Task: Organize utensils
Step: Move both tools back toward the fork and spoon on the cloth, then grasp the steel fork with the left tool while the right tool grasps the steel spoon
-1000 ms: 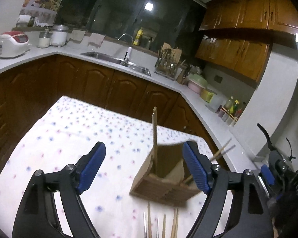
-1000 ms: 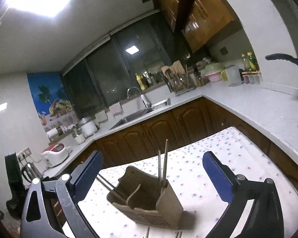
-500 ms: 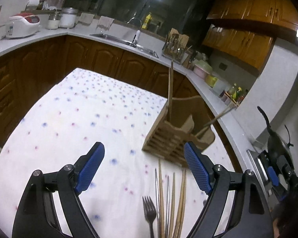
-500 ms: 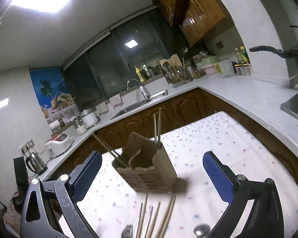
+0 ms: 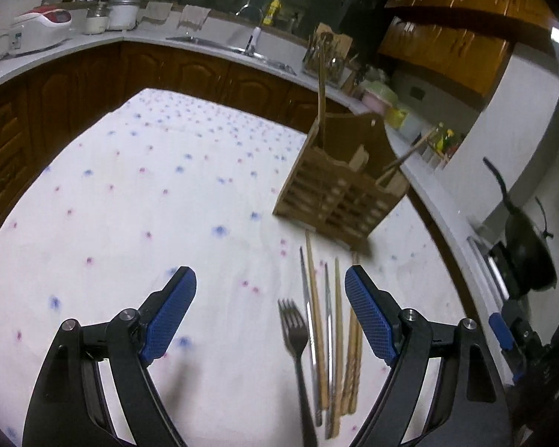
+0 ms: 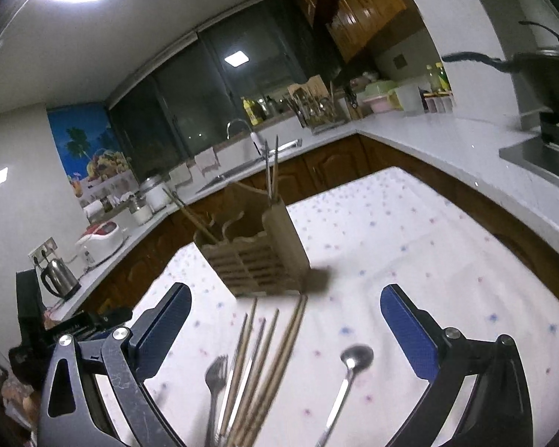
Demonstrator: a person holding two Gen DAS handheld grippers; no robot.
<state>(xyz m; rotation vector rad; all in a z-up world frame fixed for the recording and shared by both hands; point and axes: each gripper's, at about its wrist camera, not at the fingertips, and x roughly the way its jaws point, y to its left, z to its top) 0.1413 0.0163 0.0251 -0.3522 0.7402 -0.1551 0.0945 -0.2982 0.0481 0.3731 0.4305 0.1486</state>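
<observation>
A slatted wooden utensil holder [image 5: 341,190] [image 6: 255,251] stands on the dotted white tablecloth [image 5: 138,201], with a few chopsticks sticking out of it. In front of it lie several loose chopsticks [image 5: 326,331] [image 6: 264,368], a fork [image 5: 294,335] [image 6: 214,376] and, in the right wrist view, a spoon [image 6: 348,368]. My left gripper [image 5: 270,311] hovers open above the cloth, the fork and chopsticks lying near its right finger. My right gripper [image 6: 285,329] is open too, above the loose utensils, with nothing between its pads.
Wooden cabinets under a white counter [image 5: 212,43] wrap around the table, with a sink [image 5: 238,46], a rice cooker [image 5: 41,28], a kettle [image 6: 57,279] and a dish rack [image 5: 326,59]. A black pan [image 5: 525,253] sits on a stove at the right.
Both grippers have sunk and tilted down toward the table. The loose chopsticks, fork and spoon, barely visible a second ago, now lie in full view below the open jaws.
</observation>
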